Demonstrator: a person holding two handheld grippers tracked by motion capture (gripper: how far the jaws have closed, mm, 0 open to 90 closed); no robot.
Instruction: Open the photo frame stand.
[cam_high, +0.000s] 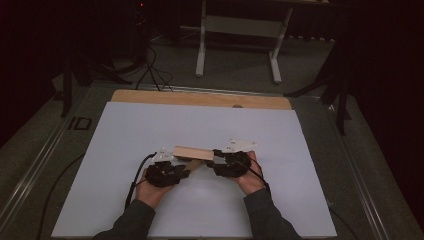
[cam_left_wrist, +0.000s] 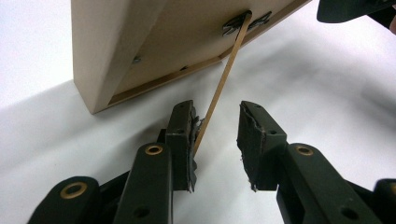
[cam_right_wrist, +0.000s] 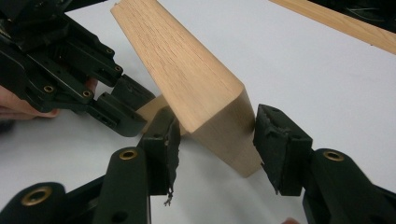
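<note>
One wooden frame (cam_high: 192, 151) is being kept tilted above the white sheet (cam_high: 150, 130) between two grippers. A thin strip (cam_left_wrist: 219, 91) from its back is being touched by one pad of the left gripper (cam_left_wrist: 217, 135), whose jaws are standing open. The frame's corner is being straddled, unpressed, by the right gripper (cam_right_wrist: 215, 140), jaws apart.

Dim room, grey floor (cam_high: 235, 70), white desk frame (cam_high: 240, 30) behind.

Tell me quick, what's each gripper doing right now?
Left gripper: open, a rubber band runs between its jaws.
Right gripper: open, jaws either side of the wooden frame, not pressing it.
</note>
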